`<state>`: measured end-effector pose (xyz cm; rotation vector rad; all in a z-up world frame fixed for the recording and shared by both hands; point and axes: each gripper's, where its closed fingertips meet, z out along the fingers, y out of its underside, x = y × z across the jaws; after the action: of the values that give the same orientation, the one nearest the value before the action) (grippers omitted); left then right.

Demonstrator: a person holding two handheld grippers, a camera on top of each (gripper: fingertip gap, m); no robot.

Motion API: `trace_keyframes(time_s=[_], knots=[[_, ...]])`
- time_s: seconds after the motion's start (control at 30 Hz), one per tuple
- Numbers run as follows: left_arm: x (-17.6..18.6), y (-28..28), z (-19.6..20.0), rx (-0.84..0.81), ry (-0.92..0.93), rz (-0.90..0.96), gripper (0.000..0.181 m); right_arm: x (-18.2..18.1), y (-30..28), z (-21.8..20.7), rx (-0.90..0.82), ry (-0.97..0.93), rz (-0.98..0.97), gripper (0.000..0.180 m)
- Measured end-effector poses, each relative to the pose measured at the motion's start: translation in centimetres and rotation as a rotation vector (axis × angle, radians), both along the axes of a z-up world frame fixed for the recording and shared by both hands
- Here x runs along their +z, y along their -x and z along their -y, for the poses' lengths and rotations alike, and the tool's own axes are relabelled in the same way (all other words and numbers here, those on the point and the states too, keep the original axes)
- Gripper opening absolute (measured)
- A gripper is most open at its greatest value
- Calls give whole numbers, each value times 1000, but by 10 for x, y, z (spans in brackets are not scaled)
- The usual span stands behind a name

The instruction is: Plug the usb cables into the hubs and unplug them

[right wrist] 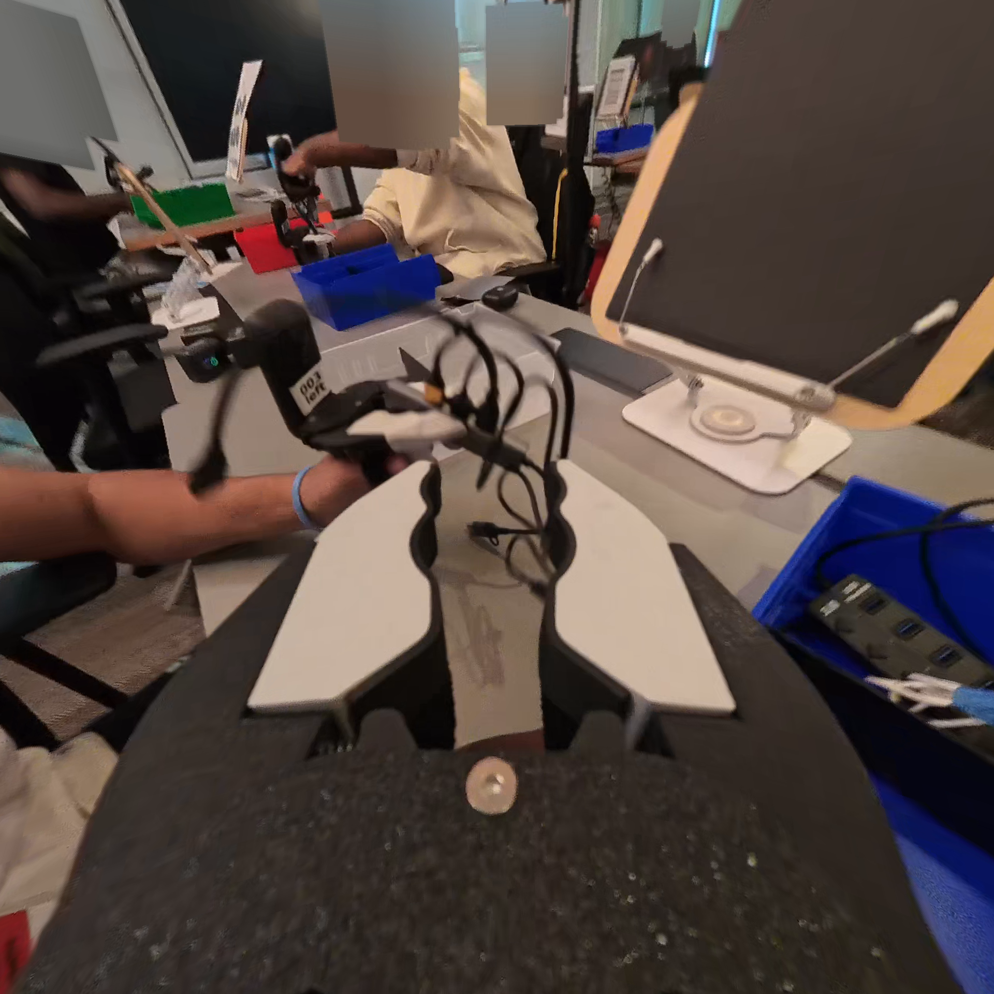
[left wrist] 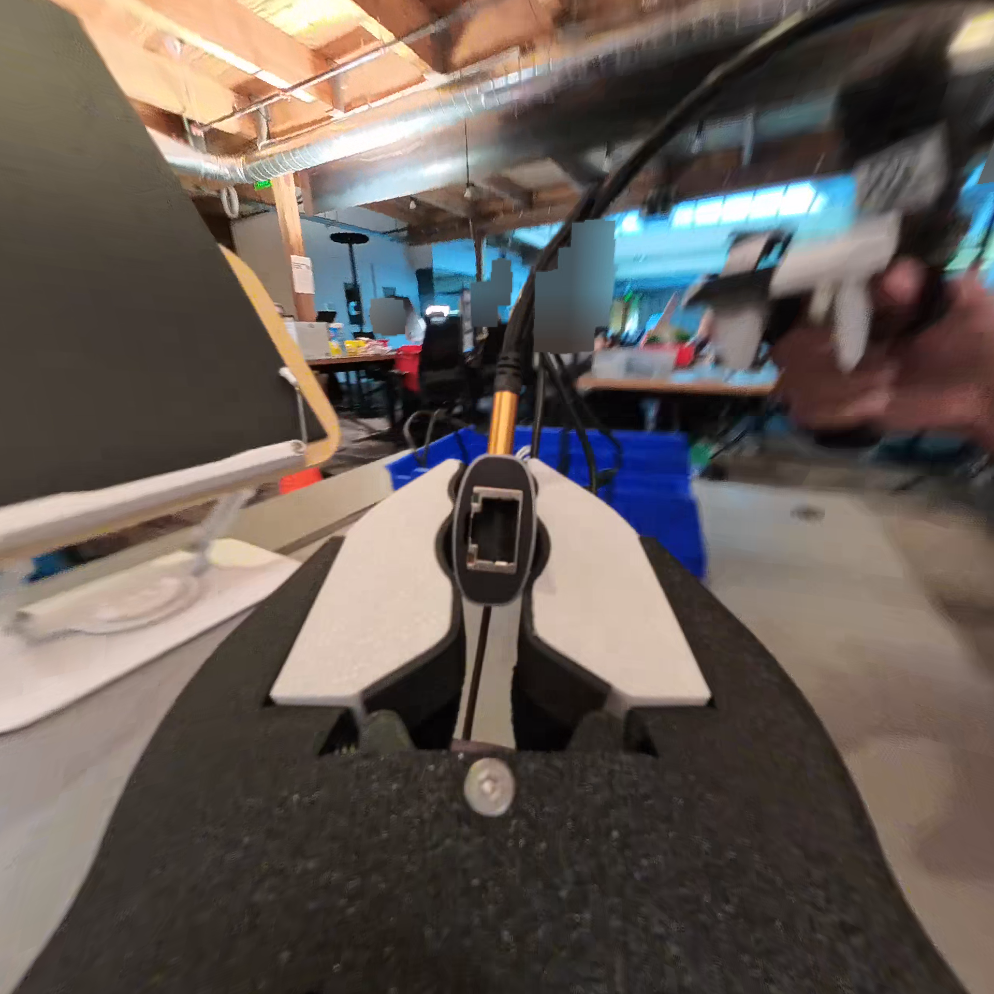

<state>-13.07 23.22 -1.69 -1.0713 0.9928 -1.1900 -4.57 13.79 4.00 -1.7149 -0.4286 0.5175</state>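
Left tool (left wrist: 492, 538) clamped on oval black hub (left wrist: 494, 530) w/ metal port; right tool (right wrist: 497, 516) apart, black cables (right wrist: 530, 484) dangling beyond.

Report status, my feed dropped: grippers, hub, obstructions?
Left gripper shut on hub adapter, cables dangling. Right gripper open, empty. Second hub in blue bin.
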Motion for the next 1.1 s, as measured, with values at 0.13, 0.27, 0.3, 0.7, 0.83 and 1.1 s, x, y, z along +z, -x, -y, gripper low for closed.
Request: trace_keyframes(time_s=[0.13,0.27,0.3,0.7,0.83,1.1], knots=[[25,8,6,-130,178,104,16,-43,14,-26,11,90,-22,67],[43,10,17,-223,286,169,17,-52,53,-54,122,151,-154,79],[46,11,21,-249,294,183,17,-50,62,-58,159,157,-189,79],[58,3,54,-341,389,182,17,-27,87,-40,425,162,-264,26],[42,11,60,-247,380,112,37,4,50,-39,374,91,-197,26],[-27,66,105,-81,303,-80,18,100,-95,-85,213,-110,12,26]])
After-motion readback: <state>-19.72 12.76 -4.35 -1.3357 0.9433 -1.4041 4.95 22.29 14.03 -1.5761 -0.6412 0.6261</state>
